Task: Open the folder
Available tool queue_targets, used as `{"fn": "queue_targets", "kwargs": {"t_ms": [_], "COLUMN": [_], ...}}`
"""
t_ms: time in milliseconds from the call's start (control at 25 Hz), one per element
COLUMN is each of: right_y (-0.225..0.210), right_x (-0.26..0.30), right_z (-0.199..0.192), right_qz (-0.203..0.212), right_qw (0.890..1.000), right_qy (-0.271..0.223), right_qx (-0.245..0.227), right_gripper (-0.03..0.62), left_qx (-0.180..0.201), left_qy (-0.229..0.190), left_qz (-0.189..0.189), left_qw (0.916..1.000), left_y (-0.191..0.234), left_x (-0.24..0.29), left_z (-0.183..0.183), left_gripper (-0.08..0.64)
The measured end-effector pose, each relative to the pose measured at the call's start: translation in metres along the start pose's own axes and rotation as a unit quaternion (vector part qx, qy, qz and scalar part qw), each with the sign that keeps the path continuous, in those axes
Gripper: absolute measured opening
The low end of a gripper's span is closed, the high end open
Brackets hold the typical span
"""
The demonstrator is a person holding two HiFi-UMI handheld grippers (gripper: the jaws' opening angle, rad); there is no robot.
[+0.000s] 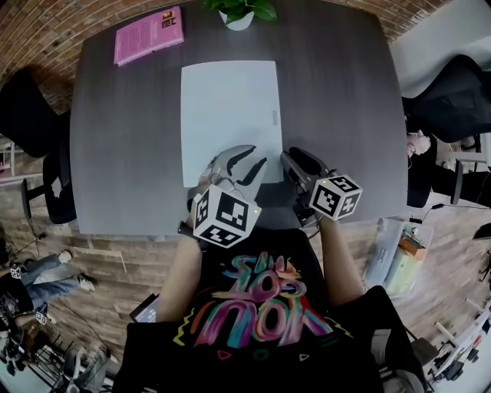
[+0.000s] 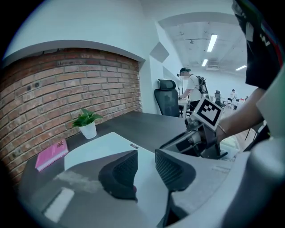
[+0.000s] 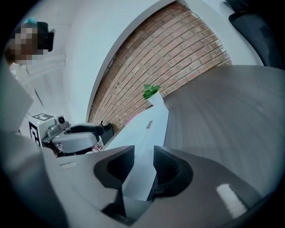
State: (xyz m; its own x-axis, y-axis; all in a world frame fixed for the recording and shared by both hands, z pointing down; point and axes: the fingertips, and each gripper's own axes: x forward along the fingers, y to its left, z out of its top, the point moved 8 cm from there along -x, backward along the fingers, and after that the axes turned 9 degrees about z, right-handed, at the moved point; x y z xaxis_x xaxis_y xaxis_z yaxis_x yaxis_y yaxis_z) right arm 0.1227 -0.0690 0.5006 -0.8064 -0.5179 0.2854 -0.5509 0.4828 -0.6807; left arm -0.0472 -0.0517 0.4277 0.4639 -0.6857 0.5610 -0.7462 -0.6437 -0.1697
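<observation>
A pale, closed folder (image 1: 230, 115) lies flat in the middle of the dark table (image 1: 337, 115). My left gripper (image 1: 244, 163) hovers over the folder's near edge, its jaws apart with only the folder surface (image 2: 102, 144) showing through the gap. In the left gripper view, the left gripper (image 2: 146, 167) points across the folder toward the plant. My right gripper (image 1: 295, 157) sits at the folder's near right corner. In the right gripper view, the right gripper (image 3: 143, 165) stands open, and the folder's edge (image 3: 149, 129) runs away from the gap; the pads do not press it.
A pink book (image 1: 148, 34) lies at the table's far left corner. A small potted plant (image 1: 242, 14) stands at the far edge. Black office chairs (image 1: 453, 92) stand to both sides of the table. A person (image 2: 189, 91) stands in the background.
</observation>
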Motion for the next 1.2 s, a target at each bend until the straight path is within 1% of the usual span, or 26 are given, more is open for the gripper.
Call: {"fn": "queue_targets", "kwargs": {"t_ms": [80, 160, 200, 280, 360, 480, 560, 720, 920, 1080, 1200], "right_y": [-0.003, -0.005, -0.005, -0.006, -0.005, -0.006, -0.006, -0.006, -0.006, -0.006, -0.007], "right_x": [0.001, 0.000, 0.000, 0.000, 0.001, 0.001, 0.001, 0.002, 0.001, 0.000, 0.001], "right_z": [-0.003, -0.004, -0.004, -0.004, -0.004, -0.004, -0.004, -0.003, -0.004, -0.005, -0.004], "right_qz": [-0.006, -0.008, -0.009, -0.009, -0.009, -0.009, -0.009, -0.010, -0.011, -0.012, -0.012], "right_qw": [1.000, 1.000, 1.000, 1.000, 1.000, 1.000, 1.000, 1.000, 1.000, 1.000, 1.000], "right_qy": [0.008, 0.010, 0.011, 0.013, 0.016, 0.017, 0.017, 0.018, 0.016, 0.016, 0.017], "right_qx": [0.001, -0.001, -0.004, -0.012, -0.013, -0.005, 0.001, 0.006, 0.013, 0.012, 0.013], "right_gripper": [0.109, 0.119, 0.136, 0.138, 0.131, 0.130, 0.130, 0.130, 0.132, 0.130, 0.130], "left_qx": [-0.004, -0.007, -0.006, 0.004, 0.018, 0.032, 0.043, 0.079, 0.148, 0.179, 0.205], "left_qy": [0.008, 0.015, 0.018, 0.024, 0.031, 0.038, 0.044, 0.056, 0.070, 0.078, 0.088], "left_qz": [-0.010, -0.023, -0.031, -0.047, -0.056, -0.054, -0.059, -0.078, -0.090, -0.076, -0.066], "left_qw": [0.9999, 0.9996, 0.9993, 0.9986, 0.9978, 0.9973, 0.9964, 0.9923, 0.9825, 0.9778, 0.9726], "left_y": [-0.003, -0.006, -0.007, -0.012, -0.016, -0.023, -0.027, -0.038, -0.053, -0.057, -0.057], "left_x": [0.004, 0.007, 0.009, 0.011, 0.015, 0.021, 0.023, 0.027, 0.030, 0.036, 0.042], "left_z": [-0.004, -0.007, -0.008, -0.010, -0.013, -0.015, -0.016, -0.017, -0.024, -0.031, -0.036], "left_gripper": [0.144, 0.165, 0.182, 0.210, 0.254, 0.313, 0.330, 0.368, 0.405, 0.413, 0.413]}}
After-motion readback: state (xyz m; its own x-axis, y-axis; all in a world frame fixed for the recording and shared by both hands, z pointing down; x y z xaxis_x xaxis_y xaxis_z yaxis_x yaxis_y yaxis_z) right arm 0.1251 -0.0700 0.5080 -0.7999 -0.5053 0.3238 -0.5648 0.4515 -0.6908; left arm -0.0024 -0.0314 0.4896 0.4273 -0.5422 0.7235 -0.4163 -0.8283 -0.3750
